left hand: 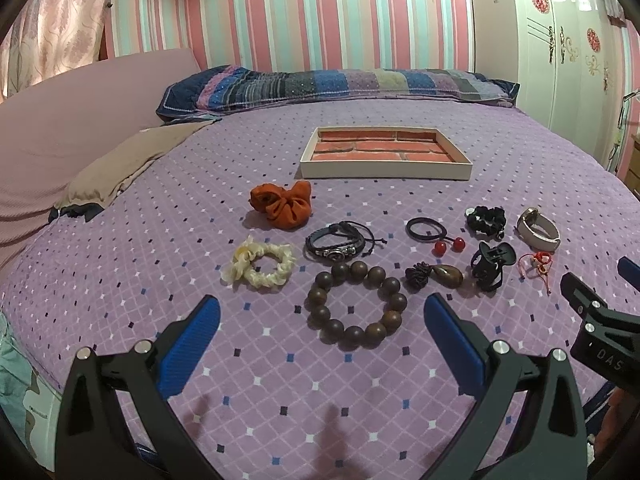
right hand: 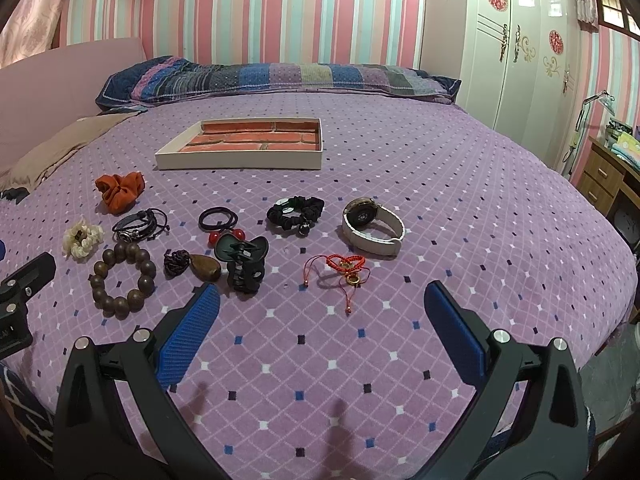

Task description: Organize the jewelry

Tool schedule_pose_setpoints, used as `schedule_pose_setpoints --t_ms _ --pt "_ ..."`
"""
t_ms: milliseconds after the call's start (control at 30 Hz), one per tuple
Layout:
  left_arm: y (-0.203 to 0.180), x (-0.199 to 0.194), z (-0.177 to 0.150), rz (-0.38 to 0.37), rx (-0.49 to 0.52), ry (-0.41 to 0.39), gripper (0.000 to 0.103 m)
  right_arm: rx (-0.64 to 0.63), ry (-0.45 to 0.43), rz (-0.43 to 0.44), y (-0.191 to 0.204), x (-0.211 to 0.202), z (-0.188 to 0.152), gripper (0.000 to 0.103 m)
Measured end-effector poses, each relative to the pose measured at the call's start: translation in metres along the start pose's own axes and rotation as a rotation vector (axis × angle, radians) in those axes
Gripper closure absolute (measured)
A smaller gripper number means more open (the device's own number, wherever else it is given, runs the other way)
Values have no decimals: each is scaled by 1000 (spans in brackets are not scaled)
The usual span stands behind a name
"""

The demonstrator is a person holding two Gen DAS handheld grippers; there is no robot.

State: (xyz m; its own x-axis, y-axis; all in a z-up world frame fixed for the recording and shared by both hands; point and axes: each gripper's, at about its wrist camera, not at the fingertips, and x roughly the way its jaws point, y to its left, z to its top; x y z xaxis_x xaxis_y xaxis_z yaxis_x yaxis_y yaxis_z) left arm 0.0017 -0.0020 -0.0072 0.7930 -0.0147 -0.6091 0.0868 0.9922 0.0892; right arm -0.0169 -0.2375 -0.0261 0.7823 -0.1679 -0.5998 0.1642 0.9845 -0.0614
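Observation:
Jewelry lies spread on the purple bedspread. A wooden bead bracelet (left hand: 355,305) lies just beyond my open, empty left gripper (left hand: 320,312). Near it are a cream scrunchie (left hand: 260,266), an orange scrunchie (left hand: 282,204), a black leather bracelet (left hand: 340,242), a brown pendant (left hand: 434,276) and a black claw clip (left hand: 490,266). My right gripper (right hand: 322,308) is open and empty, just short of a red cord bracelet (right hand: 344,270). A white-strapped watch (right hand: 372,226) and a black scrunchie (right hand: 296,212) lie beyond it. A shallow white box (left hand: 386,152) with a brick-pattern floor sits farther back, also in the right wrist view (right hand: 240,146).
A striped pillow (left hand: 340,86) lies along the head of the bed. A brown cushion (left hand: 132,160) and pink bolster (left hand: 80,112) are at the left. A white wardrobe (right hand: 520,48) and wooden desk (right hand: 608,176) stand right of the bed. The right gripper's body (left hand: 600,320) shows in the left view.

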Motion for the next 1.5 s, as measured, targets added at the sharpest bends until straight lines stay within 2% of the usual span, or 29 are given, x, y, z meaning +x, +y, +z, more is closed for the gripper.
schedule_pose_setpoints --t_ms 633,833,1500 --pt "4 3 2 -15 -5 -10 4 -15 -14 7 0 3 1 4" --pt "7 6 1 -24 -13 -2 4 -33 -14 -19 0 7 0 4" --pt "12 18 -4 -30 -17 25 4 -40 -2 -17 0 15 -3 4"
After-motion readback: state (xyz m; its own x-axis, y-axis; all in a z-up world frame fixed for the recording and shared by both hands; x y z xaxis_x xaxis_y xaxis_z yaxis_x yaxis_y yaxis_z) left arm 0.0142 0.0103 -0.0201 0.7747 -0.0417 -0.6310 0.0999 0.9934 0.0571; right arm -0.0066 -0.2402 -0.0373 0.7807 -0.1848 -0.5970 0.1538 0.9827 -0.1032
